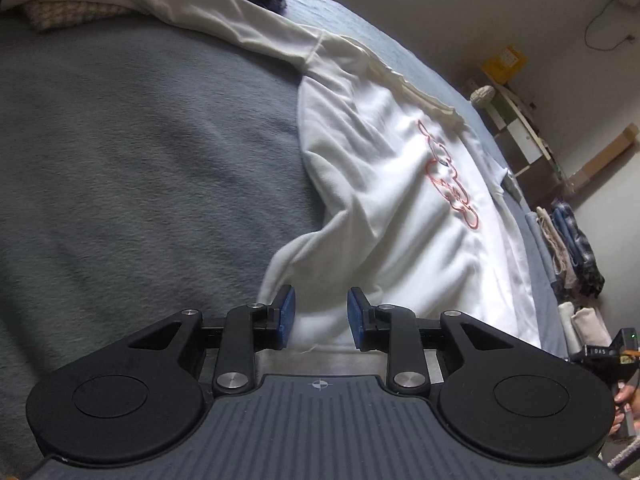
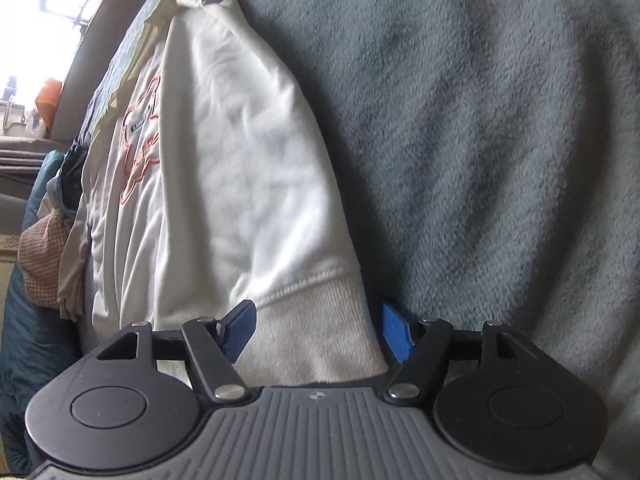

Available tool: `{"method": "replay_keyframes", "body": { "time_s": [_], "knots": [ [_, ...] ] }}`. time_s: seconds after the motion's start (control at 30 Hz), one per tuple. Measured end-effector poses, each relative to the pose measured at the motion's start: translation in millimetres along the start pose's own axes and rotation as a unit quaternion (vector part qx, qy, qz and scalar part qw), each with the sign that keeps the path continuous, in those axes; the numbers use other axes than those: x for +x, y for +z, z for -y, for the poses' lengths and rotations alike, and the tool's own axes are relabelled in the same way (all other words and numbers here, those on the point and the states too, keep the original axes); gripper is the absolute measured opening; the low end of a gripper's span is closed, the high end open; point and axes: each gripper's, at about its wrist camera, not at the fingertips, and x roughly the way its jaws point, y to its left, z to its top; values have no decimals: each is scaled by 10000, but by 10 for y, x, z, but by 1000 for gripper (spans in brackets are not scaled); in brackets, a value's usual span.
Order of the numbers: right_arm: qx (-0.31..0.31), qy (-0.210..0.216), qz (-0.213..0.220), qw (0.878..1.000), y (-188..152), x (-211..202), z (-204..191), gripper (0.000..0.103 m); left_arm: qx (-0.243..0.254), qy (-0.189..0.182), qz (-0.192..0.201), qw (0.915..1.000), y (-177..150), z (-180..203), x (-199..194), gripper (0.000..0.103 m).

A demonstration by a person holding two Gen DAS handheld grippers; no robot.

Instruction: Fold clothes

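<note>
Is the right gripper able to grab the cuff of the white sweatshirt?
Probably yes. The cuff already sits between the right gripper's open fingers, and nothing covers it on the grey blanket.

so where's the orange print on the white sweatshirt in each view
Left wrist view: orange print right of centre, on the sweatshirt.
Right wrist view: print left of centre, on the sweatshirt.
Shared landmark: grey blanket under it.
</note>
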Motion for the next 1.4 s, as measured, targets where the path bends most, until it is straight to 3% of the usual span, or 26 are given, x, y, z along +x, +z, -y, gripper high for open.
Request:
{"method": "replay_keyframes", "body": {
  "time_s": [0.17,0.27,0.33,0.37,0.4,0.43,0.57,0.67,0.73,0.8,0.87,0.93,1.0,1.07,1.1,1.2,1.3,1.4],
  "knots": [
    [-21,81,-172,9998,1,41,19,63,-534,-83,-202,9983,-30,-271,-79,30],
    [-35,-24,-147,9999,-21,33,36,51,-550,-127,-294,9980,-90,-298,-19,30],
    [-141,-201,-91,9997,-60,15,15,27,-415,-146,-298,9986,-111,-268,8,30],
    [-190,-297,-59,9994,-80,5,3,23,-395,-189,-324,9985,-118,-256,21,30],
    [-217,-358,-21,9991,-100,-10,-11,11,-389,-249,-359,9983,-123,-245,36,30],
    [-229,-330,61,9992,-117,-55,-45,7,-330,-277,-414,9982,-134,-224,51,30],
    [-487,-135,691,9963,-157,-428,-236,7,-15,-298,-678,9973,-205,-117,120,29],
    [-405,-219,672,9967,-164,-475,-182,7,162,-215,-796,9965,-266,-13,185,21],
    [-302,-338,560,9974,-168,-395,-114,7,319,-84,-844,9959,-289,70,209,6],
    [-189,-338,550,9977,-147,-300,-89,7,179,-179,-984,9948,-254,107,218,4],
    [-106,-192,698,9973,-69,-321,-136,6,-300,-647,-1056,9918,-88,112,137,4],
    [-187,180,1061,9940,50,-557,-289,6,-680,-1411,-674,9854,209,184,-142,3],
    [-594,551,1666,9827,115,-1049,-552,6,-650,-1936,-184,9788,478,328,-502,3],
    [-1014,742,2230,9667,80,-1563,-766,6,-497,-2145,25,9755,600,463,-778,3],
    [-1167,751,2407,9606,49,-1760,-830,6,-484,-2135,-72,9757,561,487,-807,3],
    [-1257,496,2405,9612,-75,-1938,-816,6,-578,-1934,-692,9770,279,477,-708,3],
    [-647,128,1839,9807,-187,-1632,-383,6,-885,-1485,-1502,9734,-142,313,-339,3],
    [126,-93,1360,9906,-229,-1221,128,6,-948,-1013,-2037,9691,-408,171,18,3]
  ]
}}
